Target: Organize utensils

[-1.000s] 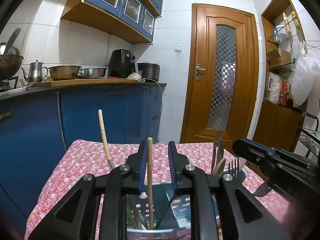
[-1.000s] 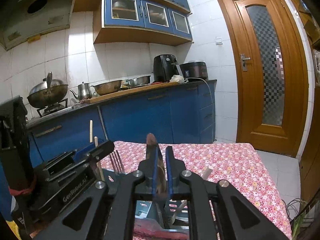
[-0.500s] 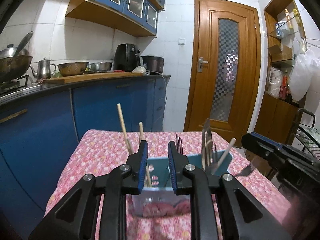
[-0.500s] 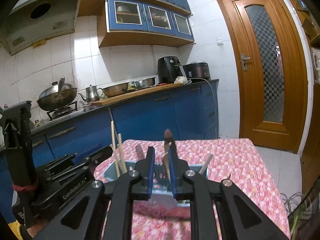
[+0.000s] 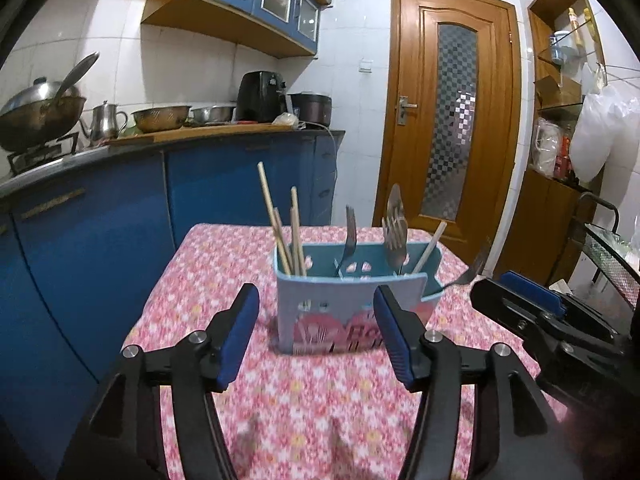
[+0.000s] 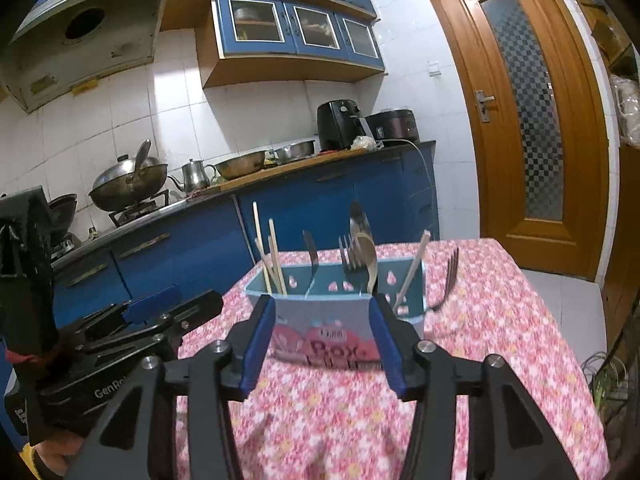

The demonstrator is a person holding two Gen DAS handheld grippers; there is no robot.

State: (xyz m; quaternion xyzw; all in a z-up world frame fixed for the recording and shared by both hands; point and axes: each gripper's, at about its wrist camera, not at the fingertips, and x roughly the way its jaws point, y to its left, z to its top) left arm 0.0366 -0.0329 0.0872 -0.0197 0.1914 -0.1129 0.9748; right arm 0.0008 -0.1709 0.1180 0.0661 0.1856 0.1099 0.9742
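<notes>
Both my grippers are spread wide and hold nothing: my left gripper (image 5: 316,336) and my right gripper (image 6: 322,342) each hover above the floral tablecloth (image 5: 304,400), just short of the blue utensil holder (image 5: 352,312), which stands near the middle of the table.

In it, chopsticks (image 5: 280,236) lean in the left compartment, a fork (image 5: 349,236) and a spoon (image 5: 396,220) stand further right, and one fork (image 6: 448,280) hangs over the holder's right end.

That overhanging fork looks to me the likeliest trouble: a nudge to the light plastic holder could tip it out, and the tall chopsticks could topple the holder if I brush them.

The holder's front reads "Box" (image 6: 330,350); my left gripper's body shows "GenRo…", the rest hidden.
</notes>
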